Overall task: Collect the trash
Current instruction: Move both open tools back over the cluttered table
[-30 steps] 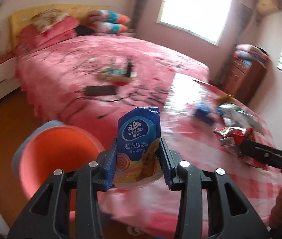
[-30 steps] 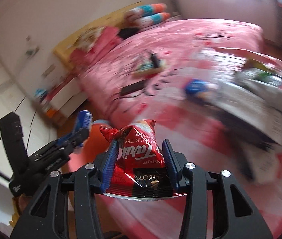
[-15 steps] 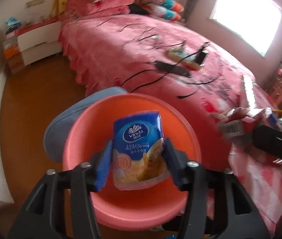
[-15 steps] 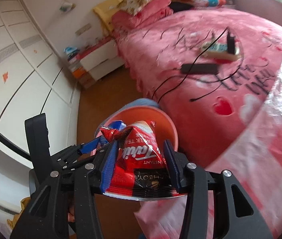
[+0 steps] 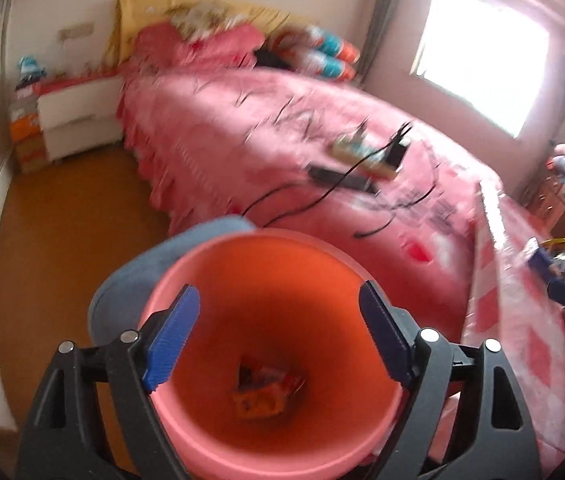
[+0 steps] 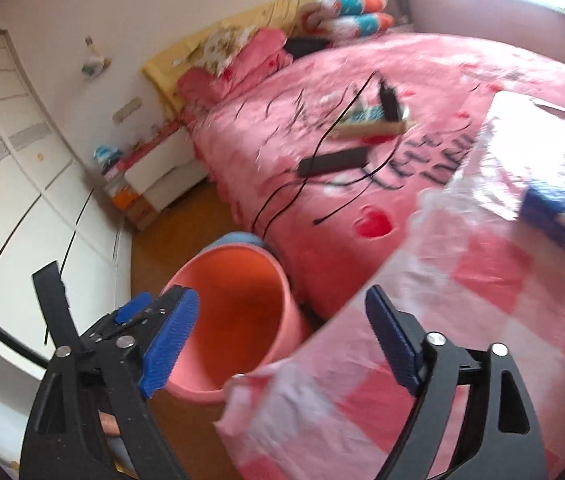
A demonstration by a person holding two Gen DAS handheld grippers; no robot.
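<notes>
A pink plastic bucket (image 5: 266,240) stands on the floor between the bed and the table. Crumpled red and orange wrappers (image 5: 262,392) lie at its bottom. My left gripper (image 5: 278,300) hangs right over the bucket's mouth, its jaws opening with nothing between them. In the right wrist view my right gripper (image 6: 282,300) is above the bucket's (image 6: 234,320) right rim and the table's corner; its jaws are also opening and hold nothing. The left gripper's blue fingertips (image 6: 138,308) show just behind its left finger.
The table under a pink checked cloth (image 6: 462,320) fills the right, with a blue box (image 6: 550,212) on it. A pink bed (image 6: 422,80) behind carries a power strip (image 6: 370,124), a black device (image 6: 334,162) and cables. A blue-grey round object (image 5: 138,280) sits behind the bucket.
The left gripper carried the blue tissue packet over the bucket and let it go. The right gripper released the red milk-tea packet and swung right toward the table. Both jaws opened wide.
</notes>
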